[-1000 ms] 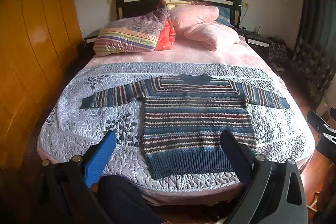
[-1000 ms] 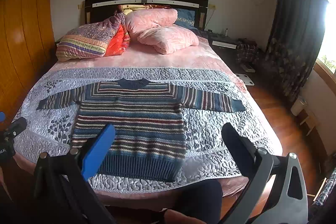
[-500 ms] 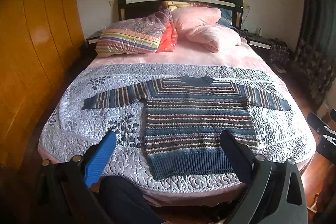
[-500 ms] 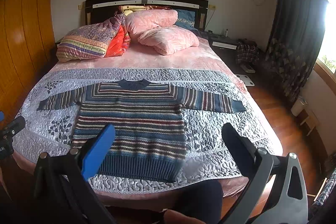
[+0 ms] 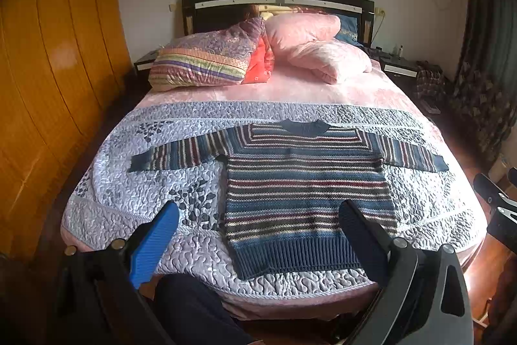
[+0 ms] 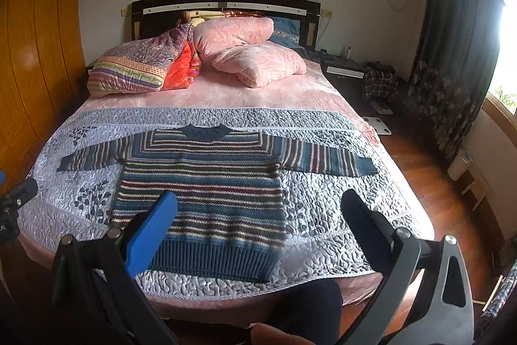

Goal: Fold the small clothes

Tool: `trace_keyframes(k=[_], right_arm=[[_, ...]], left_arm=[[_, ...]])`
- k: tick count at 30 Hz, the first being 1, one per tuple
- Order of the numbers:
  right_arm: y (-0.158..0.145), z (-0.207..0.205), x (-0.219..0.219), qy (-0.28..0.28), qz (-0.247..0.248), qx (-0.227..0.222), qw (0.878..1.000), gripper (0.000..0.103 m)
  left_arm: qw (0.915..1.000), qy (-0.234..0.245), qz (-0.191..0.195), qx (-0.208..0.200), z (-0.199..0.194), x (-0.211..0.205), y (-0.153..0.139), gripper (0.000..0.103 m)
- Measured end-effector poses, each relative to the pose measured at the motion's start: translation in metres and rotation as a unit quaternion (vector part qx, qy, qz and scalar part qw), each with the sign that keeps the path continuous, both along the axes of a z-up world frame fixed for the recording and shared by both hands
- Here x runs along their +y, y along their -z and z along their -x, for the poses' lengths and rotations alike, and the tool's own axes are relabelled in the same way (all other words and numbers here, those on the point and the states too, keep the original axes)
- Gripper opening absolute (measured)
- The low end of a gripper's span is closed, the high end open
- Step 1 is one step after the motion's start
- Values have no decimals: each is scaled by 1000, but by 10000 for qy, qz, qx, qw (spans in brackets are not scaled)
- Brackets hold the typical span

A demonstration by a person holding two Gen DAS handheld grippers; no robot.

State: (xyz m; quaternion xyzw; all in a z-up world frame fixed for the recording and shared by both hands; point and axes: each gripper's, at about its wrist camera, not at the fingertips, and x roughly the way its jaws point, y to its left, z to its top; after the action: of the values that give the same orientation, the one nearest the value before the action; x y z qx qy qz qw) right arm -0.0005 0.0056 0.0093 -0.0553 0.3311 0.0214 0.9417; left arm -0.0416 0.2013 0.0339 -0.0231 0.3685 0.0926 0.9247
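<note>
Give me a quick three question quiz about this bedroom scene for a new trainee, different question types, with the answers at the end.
1. True or false: the striped sweater lies spread flat on the quilt with both sleeves stretched out.
2. Multiple choice: the left gripper and right gripper are A) both open and holding nothing, B) both shut on the sweater, C) one open and one shut.
3. Fill in: the pillows are piled against the ______.

Key: 1 true; 2 A; 3 headboard.
</note>
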Motion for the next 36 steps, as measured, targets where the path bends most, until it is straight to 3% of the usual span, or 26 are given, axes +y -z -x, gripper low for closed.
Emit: trace_keyframes(k=[27,33,36], right_arm=[[-4,0,-6,-23,-65,-57,10000,101],[7,-5,-14,17,-38,-48,10000,101],[21,-21,-28,-180,-256,-98,9995,101]], left_arm=[[9999,-57,-60,-113,7,-6,-10,99],[10000,52,72,10,0,-6,1,99],[9979,461,452,93,-17,1,23,99]])
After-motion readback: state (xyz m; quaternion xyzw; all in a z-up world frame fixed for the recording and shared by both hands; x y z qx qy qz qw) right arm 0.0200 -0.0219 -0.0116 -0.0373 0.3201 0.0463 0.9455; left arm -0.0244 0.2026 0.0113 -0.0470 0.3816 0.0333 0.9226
